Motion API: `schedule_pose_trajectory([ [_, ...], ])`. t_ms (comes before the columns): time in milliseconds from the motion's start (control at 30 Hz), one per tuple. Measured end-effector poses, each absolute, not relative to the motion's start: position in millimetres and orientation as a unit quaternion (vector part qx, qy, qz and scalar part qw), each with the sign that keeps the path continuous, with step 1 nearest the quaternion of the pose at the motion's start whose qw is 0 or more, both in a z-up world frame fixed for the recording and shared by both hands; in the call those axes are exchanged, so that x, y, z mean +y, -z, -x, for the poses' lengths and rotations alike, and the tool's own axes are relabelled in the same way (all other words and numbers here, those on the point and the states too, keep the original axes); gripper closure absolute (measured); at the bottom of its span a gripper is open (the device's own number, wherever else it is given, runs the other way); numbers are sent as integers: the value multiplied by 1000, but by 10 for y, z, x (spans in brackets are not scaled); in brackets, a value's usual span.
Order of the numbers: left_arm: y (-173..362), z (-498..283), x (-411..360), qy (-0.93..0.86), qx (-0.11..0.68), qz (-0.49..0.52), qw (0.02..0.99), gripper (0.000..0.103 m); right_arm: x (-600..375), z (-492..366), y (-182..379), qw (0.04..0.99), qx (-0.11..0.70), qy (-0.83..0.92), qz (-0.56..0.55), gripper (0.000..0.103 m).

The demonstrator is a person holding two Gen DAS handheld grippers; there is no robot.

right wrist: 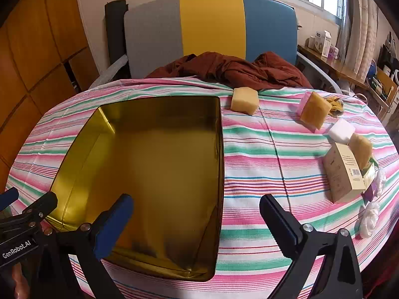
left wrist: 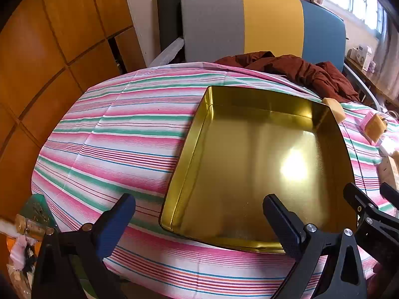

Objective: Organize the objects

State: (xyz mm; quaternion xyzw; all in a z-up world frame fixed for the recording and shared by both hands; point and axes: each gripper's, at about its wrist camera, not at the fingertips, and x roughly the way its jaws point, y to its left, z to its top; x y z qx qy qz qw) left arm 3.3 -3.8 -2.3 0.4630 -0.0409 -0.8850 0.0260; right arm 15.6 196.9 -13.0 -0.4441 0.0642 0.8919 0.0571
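- I am holding my left gripper (left wrist: 199,221) over the near edge of the gold tin (left wrist: 249,164), fingers spread wide apart and gripping nothing.
- I am holding my right gripper (right wrist: 197,220) over the tin's near right corner, fingers likewise wide apart and empty.
- The tin is sitting open and bare on the striped tablecloth (right wrist: 261,174), so I judge the organizing is only at its start: nothing is inside yet.
- The things to gather are lying to the right of the tin: a pale block (right wrist: 244,102) just beside its far right corner, an amber block on pink wrapping (right wrist: 313,113), a white block (right wrist: 341,130), another amber block (right wrist: 361,149) touching the back of a cardboard box (right wrist: 345,174), and white crumpled wrappers (right wrist: 369,218) near the table's edge.
- I am thinking the right gripper should do the picking, since everything lies on its side; the left can steady the tin wall if it slides on the cloth.
- I am planning to take the pale block first, as it stands alone and clear for a straight approach.
- I am meaning to close across its flat faces, gently, since the blocks look soft, and to set it into a far corner so the later pieces pack in rows.
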Motion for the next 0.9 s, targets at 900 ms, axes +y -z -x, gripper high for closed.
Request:
schedule_pose_trajectory([
  [900,36,-56,-67,883,-47,-465,29,0,1881,-164,134,47,58,-892,446,0],
])
